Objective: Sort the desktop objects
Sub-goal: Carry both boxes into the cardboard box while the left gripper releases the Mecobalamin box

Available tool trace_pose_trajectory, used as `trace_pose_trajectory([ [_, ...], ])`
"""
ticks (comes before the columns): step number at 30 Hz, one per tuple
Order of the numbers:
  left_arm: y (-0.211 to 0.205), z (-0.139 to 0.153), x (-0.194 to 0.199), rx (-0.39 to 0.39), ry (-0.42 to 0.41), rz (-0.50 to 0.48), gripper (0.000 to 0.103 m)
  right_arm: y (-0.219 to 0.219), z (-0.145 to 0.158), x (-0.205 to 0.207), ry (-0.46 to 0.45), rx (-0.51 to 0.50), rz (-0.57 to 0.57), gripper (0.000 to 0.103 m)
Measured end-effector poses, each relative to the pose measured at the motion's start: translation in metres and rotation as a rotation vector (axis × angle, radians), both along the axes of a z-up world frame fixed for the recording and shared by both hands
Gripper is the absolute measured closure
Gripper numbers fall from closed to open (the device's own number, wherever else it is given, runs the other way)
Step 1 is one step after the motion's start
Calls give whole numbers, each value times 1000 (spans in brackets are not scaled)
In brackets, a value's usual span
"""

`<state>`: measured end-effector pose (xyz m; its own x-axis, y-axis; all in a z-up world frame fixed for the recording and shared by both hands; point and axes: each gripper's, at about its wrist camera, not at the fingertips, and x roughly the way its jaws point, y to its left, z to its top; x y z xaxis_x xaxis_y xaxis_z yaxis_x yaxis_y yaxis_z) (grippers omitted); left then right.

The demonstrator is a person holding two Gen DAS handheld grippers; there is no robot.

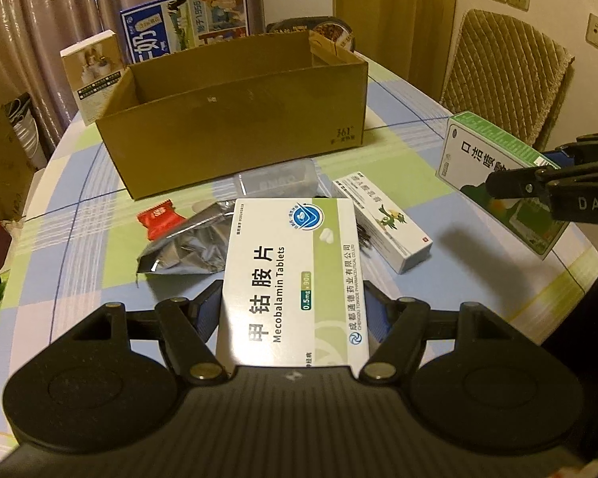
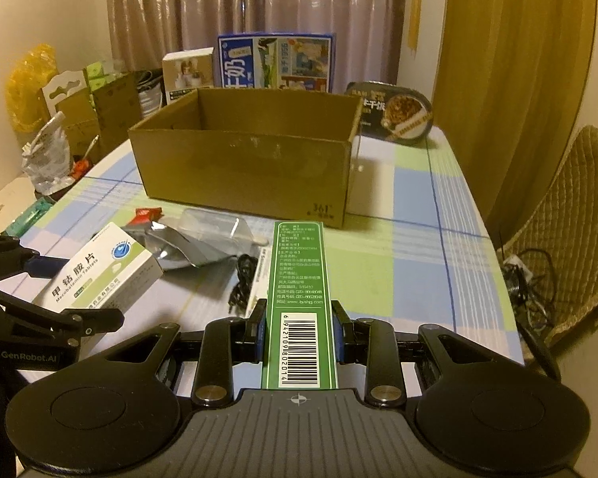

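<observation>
Slippage is the risk: left tool (image 1: pixel 293 298) pinches the Mecobalamin tablet box (image 1: pixel 295 279), right tool (image 2: pixel 299 332) pinches the green spray box (image 2: pixel 299 302), both above the desk (image 2: pixel 418 239) before the cardboard box (image 2: pixel 243 163); each long carton could pivot out.

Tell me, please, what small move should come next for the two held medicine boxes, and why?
Probably carry both forward over the open cardboard box and release there. The left gripper is shut on the Mecobalamin box, the right gripper on the green box, both clear of the table. The cardboard box stands just ahead, and what shows of its inside looks bare.
</observation>
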<state>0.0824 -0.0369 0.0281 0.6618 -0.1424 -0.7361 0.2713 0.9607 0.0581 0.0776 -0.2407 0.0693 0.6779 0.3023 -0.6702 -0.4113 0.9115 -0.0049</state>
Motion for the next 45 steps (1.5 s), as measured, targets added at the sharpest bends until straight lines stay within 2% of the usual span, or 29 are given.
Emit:
trace_pose_trajectory([
  [11,9,10,4,1,-28,16,36,6,4,6,-15,-9,13,76],
  [19,18,21,22,2,-49,26,36,10,14,26,-45,-11,22,76],
  [33,27,43,83,-7,-111,41,36,34,44,89,-115,0,63,76],
  [45,42,67,162,-34,-150,56,36,63,64,178,-143,13,92,76],
])
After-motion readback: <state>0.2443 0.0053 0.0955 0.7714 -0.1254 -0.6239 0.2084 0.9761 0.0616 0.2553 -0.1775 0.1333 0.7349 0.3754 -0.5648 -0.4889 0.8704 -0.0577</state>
